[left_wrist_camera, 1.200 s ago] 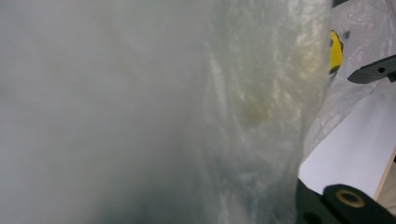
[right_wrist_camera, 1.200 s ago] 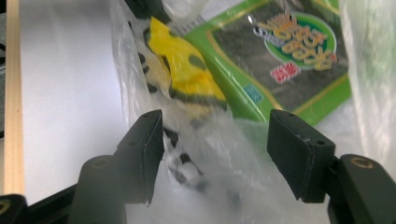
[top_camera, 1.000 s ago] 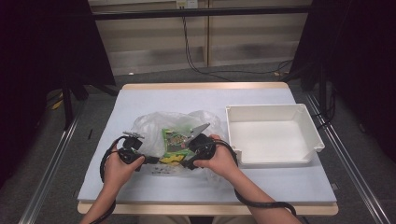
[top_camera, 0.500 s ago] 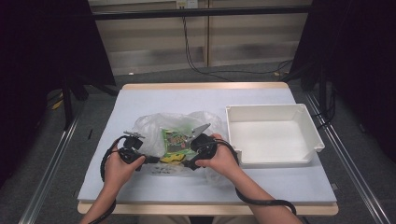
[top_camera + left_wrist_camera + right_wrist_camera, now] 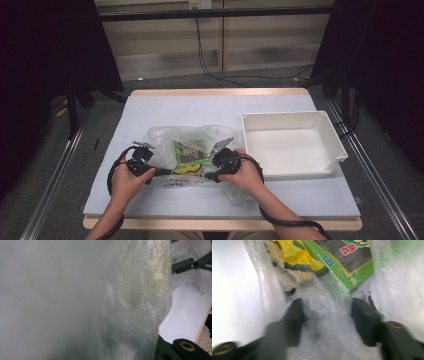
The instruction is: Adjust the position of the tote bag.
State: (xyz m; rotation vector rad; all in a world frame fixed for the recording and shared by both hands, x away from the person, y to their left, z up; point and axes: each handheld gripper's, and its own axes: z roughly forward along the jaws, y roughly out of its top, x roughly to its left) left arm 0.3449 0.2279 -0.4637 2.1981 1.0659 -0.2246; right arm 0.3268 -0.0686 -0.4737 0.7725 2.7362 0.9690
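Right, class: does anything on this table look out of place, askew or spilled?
Nothing is spilled. The clear plastic bag lies crumpled, with a green packet askew inside it, while the white tray beside it holds nothing. That fits work in progress.

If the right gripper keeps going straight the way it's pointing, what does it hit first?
Most likely the clear plastic bag: its film already bunches between the right gripper's jaws, which have just been closing and still stand apart. Just behind the film lie the yellow packet and green packet; depth is hard to judge.
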